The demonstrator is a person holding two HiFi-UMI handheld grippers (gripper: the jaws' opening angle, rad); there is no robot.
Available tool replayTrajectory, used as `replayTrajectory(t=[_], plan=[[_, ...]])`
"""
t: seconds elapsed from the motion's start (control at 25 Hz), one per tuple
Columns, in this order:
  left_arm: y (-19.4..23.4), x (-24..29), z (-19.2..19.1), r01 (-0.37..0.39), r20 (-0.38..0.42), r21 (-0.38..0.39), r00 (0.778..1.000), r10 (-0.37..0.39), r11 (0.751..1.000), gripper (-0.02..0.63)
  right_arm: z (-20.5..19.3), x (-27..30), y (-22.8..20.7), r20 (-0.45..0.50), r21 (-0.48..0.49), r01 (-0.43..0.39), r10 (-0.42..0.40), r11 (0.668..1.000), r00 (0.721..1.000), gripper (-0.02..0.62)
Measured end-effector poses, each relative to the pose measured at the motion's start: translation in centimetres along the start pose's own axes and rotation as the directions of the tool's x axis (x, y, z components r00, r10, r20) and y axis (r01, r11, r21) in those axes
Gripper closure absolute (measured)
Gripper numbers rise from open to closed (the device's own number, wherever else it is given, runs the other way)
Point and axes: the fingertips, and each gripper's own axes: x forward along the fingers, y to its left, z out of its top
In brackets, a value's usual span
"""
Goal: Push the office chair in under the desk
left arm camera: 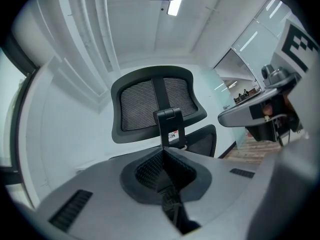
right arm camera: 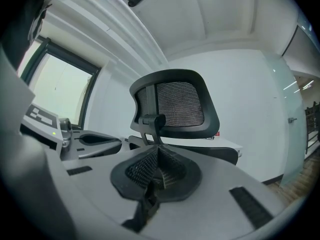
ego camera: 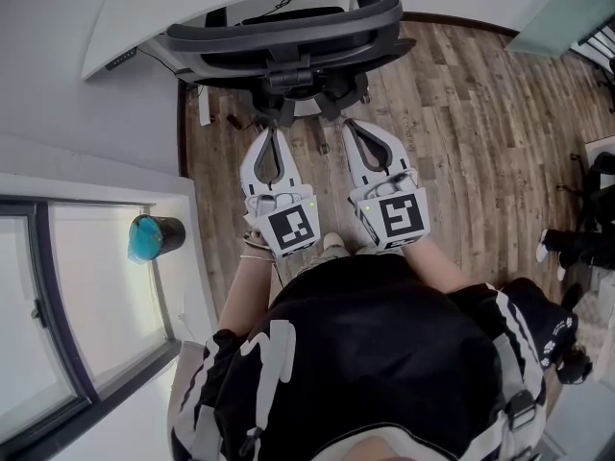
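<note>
The left tongs [ego camera: 277, 131] and right tongs [ego camera: 352, 125] are both closed on nothing, side by side, each cube [ego camera: 279, 250] bearing a black-and-white square marker [ego camera: 400, 215]. Left of the left tongs stands a dark bin [ego camera: 157, 236] with a blue lining, its contents unclear. Just ahead of both tips is the black mesh office chair [ego camera: 288, 29], with the white table [ego camera: 173, 8] beyond it.

One office chair [ego camera: 288, 32], one desk [ego camera: 183, 3], two grippers [ego camera: 273, 133] [ego camera: 354, 125], perhaps one blue-topped cup [ego camera: 156, 237]

Black mesh-backed office chair [ego camera: 288, 36] at the curved white desk's [ego camera: 125, 27] edge. Left gripper [ego camera: 273, 133] and right gripper [ego camera: 357, 125] side by side, just behind the backrest.
</note>
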Motion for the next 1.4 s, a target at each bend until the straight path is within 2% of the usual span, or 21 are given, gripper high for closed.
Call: replayTrajectory(t=[0.4, 0.6, 1.4], plan=[[-0.18, -0.04, 0.64, 0.003, 0.01, 0.008, 1.0, -0.003, 1.0, 0.598, -0.03, -0.33, -0.22, -0.017, -0.032, 0.013, -0.014, 0.999, 1.0, 0.588], [0.04, 0.1, 0.69, -0.003, 0.013, 0.005, 1.0, 0.003, 1.0, 0.598, -0.17, -0.1, -0.59, -0.012, -0.001, 0.015, -0.015, 1.0, 1.0, 0.588], [0.3, -0.14, 0.59, -0.007, 0.011, 0.016, 1.0, 0.006, 1.0, 0.598, 0.32, -0.2, 0.16, 0.004, 0.007, 0.01, -0.01, 1.0, 1.0, 0.588]])
